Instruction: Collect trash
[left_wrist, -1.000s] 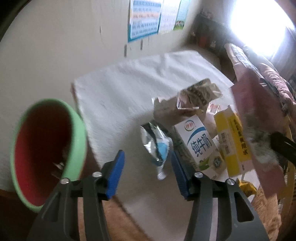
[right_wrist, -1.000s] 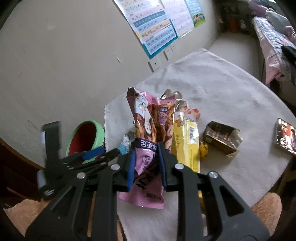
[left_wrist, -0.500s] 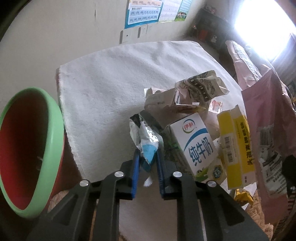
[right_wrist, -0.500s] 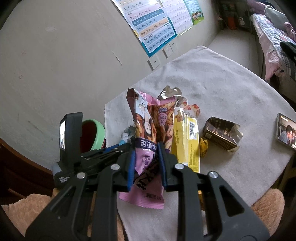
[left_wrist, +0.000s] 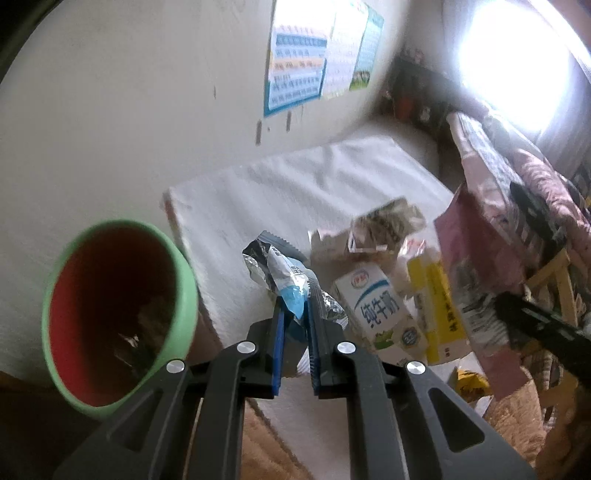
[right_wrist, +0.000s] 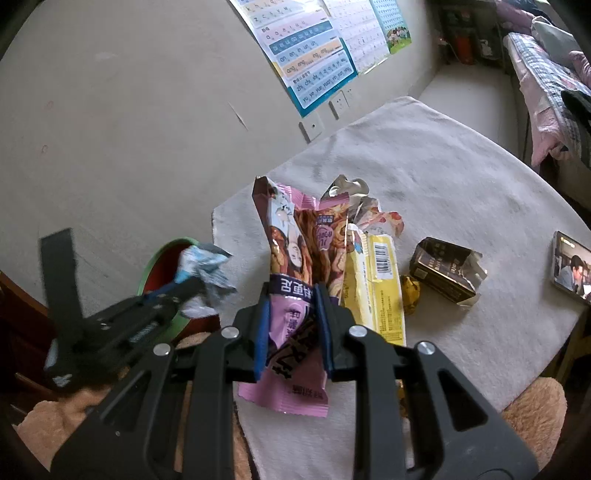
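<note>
My left gripper (left_wrist: 294, 317) is shut on a crumpled silver and blue wrapper (left_wrist: 280, 273) and holds it lifted off the table, beside the green bin with a red inside (left_wrist: 110, 317). In the right wrist view the same wrapper (right_wrist: 205, 275) hangs near the bin's rim (right_wrist: 162, 247). My right gripper (right_wrist: 290, 306) is shut on a pink snack bag (right_wrist: 291, 243) and holds it upright above the table's front edge. The pink bag also shows in the left wrist view (left_wrist: 476, 266).
On the white cloth-covered table (right_wrist: 443, 177) lie a milk carton (left_wrist: 376, 310), a yellow box (right_wrist: 380, 280), a dark crushed box (right_wrist: 443, 273), a yellow crumpled wrapper (right_wrist: 410, 290) and a phone (right_wrist: 572, 267). A wall with posters stands behind. A bed (right_wrist: 546, 81) is at right.
My left gripper closed on the silver and blue wrapper and lifted it off the table toward the bin. The right gripper kept holding the pink bag, nearly still.
</note>
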